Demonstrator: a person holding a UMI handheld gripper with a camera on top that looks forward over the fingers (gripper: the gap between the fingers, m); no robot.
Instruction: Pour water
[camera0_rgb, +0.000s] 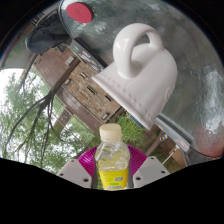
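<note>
A small clear bottle with a white cap and a yellow label sits between my fingers, and my gripper is shut on it, the magenta pads pressing its sides. The whole view is rolled over, so the bottle is held tilted. Just beyond the cap, a white mug with a looped handle stands on the wooden table. The bottle's mouth points toward the mug, still capped.
A red round object and a dark object lie further along the table. Table legs and green grass show to the left. A grey metal bar runs by the mug.
</note>
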